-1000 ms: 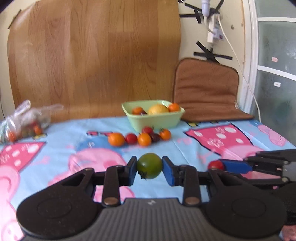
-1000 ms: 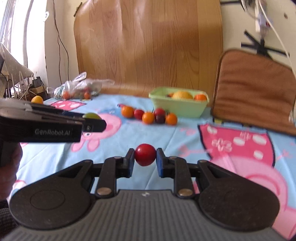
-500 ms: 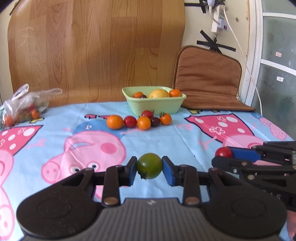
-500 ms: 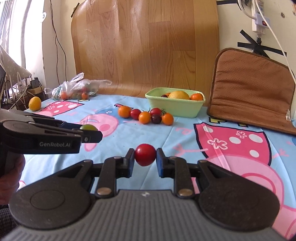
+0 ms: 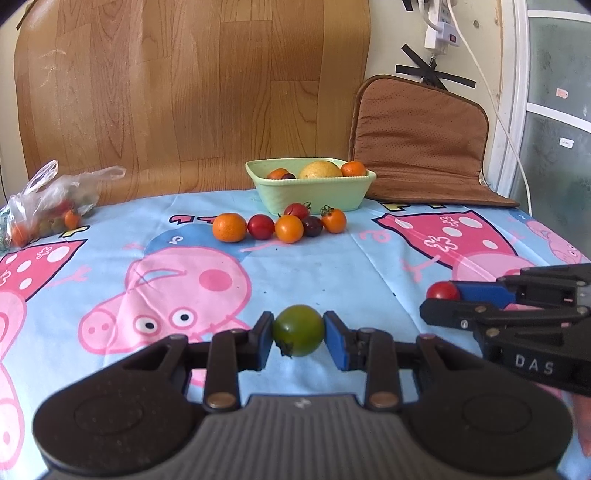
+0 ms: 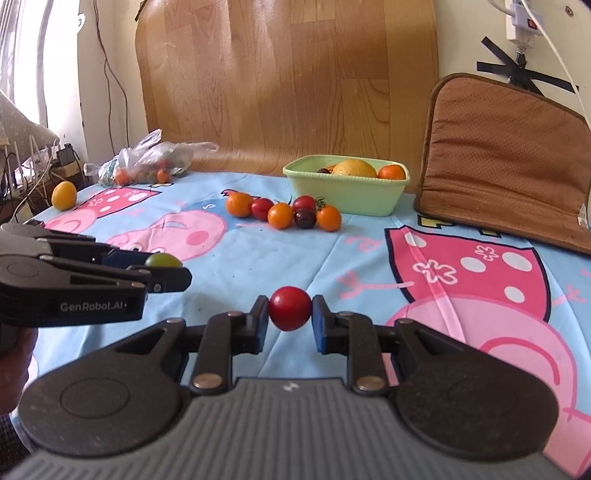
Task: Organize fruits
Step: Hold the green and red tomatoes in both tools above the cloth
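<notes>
**Surroundings, non-task**

Cartoon-pig tablecloth (image 5: 332, 266), blue and pink, covers the table. Brown cushion (image 5: 421, 147) leans against the wall at far right. Wood-grain panel (image 5: 192, 85) stands behind. White power strip (image 5: 437, 26) hangs on the wall, black tape (image 5: 434, 72) below it.

Domestic room, lived-in home setting. Evidence: table covered with a children's cartoon-pig tablecloth (image 5: 332, 266) in blue and pink; pale green bowl (image 5: 310, 188) of fruit at the far edge; knotted plastic bag (image 5: 48, 206) of small tomatoes; brown padded cushion (image 5: 421, 144) propped against a cream wall; wood-grain vinyl sheet (image 5: 192, 92) leaning behind the table; white power strip (image 5: 441, 33) hung on the wall with black tape (image 5: 432, 70); frosted-glass door (image 5: 557, 110) at 1 side.
</notes>
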A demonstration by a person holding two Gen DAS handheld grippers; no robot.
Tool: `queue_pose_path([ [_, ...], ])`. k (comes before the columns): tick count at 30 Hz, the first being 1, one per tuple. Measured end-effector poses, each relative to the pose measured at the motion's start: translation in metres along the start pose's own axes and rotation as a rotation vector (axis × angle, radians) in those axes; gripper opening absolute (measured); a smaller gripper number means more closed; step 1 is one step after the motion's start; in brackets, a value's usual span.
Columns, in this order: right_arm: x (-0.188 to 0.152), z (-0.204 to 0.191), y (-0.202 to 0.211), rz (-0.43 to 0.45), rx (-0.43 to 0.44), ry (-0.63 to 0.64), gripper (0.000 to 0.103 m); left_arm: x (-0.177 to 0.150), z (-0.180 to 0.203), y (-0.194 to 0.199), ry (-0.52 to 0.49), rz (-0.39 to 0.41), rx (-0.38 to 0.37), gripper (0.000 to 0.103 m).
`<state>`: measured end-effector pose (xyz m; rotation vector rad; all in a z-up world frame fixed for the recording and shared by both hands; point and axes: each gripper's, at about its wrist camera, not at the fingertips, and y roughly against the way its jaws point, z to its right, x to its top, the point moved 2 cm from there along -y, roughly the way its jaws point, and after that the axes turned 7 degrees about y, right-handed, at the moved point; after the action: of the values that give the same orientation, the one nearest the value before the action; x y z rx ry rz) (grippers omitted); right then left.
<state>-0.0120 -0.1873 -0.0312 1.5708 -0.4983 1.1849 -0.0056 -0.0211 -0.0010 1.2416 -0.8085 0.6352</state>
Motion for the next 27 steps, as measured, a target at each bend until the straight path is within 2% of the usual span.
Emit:
queue_pose_path([
  [9, 0.014, -0.006, -0.001, 0.022, 0.037, -0.054, 0.027, 0.019, -0.010, 0.002, 0.038, 0.013, 0.030, 0.030],
  [14, 0.023, -0.006, 0.006, 0.043, 0.023, -0.007, 0.027, 0.030, -0.015, 0.009, 0.049, 0.049, 0.030, 0.030],
  [19, 0.018, -0.001, 0.005, 0.038, 0.024, 0.000, 0.027, 0.022, -0.010, 0.010, 0.042, 0.038, 0.027, 0.030],
  [27, 0.006, 0.008, 0.014, 0.055, 0.031, -0.085, 0.027, 0.000, -0.012, 0.025, 0.093, 0.029, 0.016, 0.030],
])
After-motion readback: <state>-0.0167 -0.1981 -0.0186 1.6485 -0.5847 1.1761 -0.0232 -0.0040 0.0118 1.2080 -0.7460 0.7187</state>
